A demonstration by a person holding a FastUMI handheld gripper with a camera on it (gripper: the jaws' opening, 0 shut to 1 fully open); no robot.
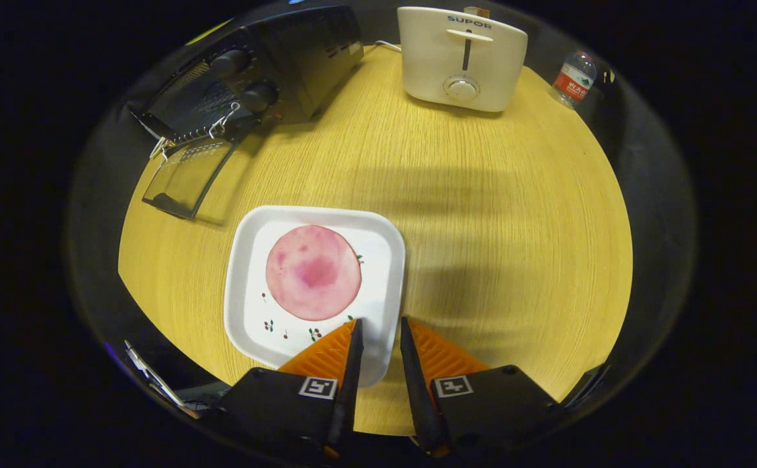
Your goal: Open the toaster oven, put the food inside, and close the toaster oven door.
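My hand-held gripper [382,335] hangs released, its 2 fingers straddling the rim of the white square plate [248,273] carrying the round pink food slice [313,273]. The black toaster oven [255,78] stands open across the yellow wooden counter [482,227]; I risk pinching rim, tipping food off.

bright overhead light | soft shadows (mid-table) | edges fisheye-warped, dim

The gripper [382,328] has two fingers [351,364] that taper to narrow dark edges, each backed by a ribbed orange wedge — triangular, widening toward the base. Behind them sit two matte black blocks, each carrying a small white square tag with a black pattern — and a round screw hole shows near each block's outer corner.
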